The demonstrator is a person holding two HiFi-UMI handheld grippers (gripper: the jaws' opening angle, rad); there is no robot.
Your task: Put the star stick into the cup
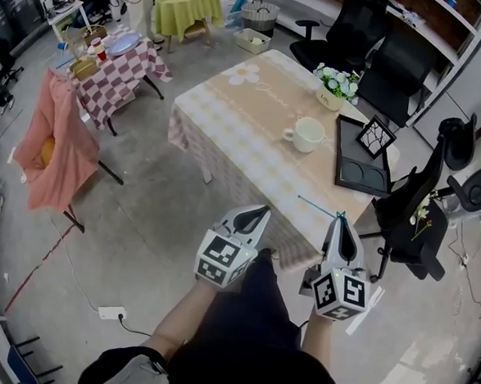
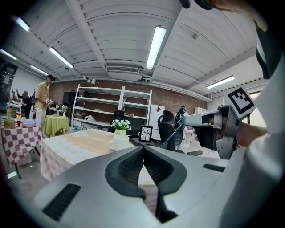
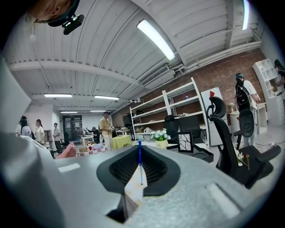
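The white cup stands on the table with the checked cloth, right of its middle. My right gripper hangs over the table's near edge, shut on the thin blue-green star stick, which points left and away from the jaws. In the right gripper view the stick runs up between the closed pads. My left gripper hovers to its left, shut and holding nothing. In the left gripper view, the cup shows beyond the closed jaws and the right gripper sits at the right with the stick.
A pot of white flowers, a black tray and a small picture frame share the table's right end. Black office chairs stand close to the right. A second checked table and people are far off to the left.
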